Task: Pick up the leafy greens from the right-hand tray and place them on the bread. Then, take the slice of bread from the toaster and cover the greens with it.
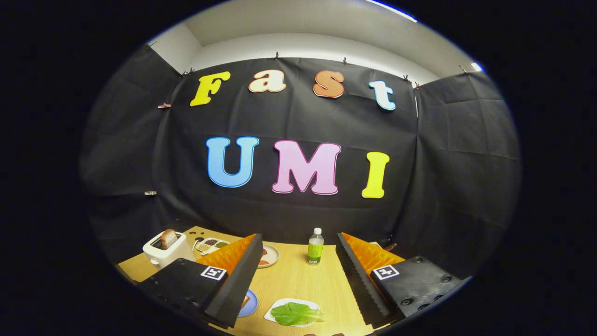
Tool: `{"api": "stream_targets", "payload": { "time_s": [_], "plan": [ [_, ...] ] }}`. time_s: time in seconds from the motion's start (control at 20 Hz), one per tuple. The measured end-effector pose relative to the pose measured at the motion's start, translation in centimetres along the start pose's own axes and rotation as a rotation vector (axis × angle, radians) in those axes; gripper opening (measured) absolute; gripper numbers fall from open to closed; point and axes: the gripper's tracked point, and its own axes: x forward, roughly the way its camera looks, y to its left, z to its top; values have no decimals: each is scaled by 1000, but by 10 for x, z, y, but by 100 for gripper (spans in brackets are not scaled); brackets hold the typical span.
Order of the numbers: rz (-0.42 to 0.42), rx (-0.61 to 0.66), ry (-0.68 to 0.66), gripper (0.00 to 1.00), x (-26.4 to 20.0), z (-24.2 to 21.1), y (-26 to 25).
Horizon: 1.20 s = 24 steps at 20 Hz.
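- Leafy greens (295, 313): bright green, on a white tray (275, 308).
- Toaster (167, 252), ten o'clock of the greens: white, holding a brown-crusted bread slice (168, 238).
- Bottle (315, 247), twelve o'clock: green, white cap.
- Table (294, 280): pale wood grain.
- Plate (249, 304): blue.

Black cloth wall (298, 121), wooden table (298, 280), white ceiling (303, 28)

Leafy greens (295, 313) lie flat on white tray (275, 308); bread slice (168, 238) upright in toaster (167, 252).
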Motion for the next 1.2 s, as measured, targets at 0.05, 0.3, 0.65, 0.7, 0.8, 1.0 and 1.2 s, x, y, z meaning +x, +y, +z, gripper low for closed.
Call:
{"api": "stream_targets", "payload": {
  "time_s": [0.05, 0.3, 0.65, 0.7, 0.8, 1.0, 1.2],
  "plan": [
    [1, -3, 14, 97, 0, -6, 1],
    [48, -19, 55, 98, 3, -27, 5],
    [165, -52, 237, 98, 20, -109, 15],
    [185, -72, 268, 98, 23, -124, 17],
    [223, -114, 325, 98, 27, -152, 18],
    [277, -138, 459, 98, 33, -212, 17],
    [330, -169, 603, 98, 39, -276, 11]
  ]
}}
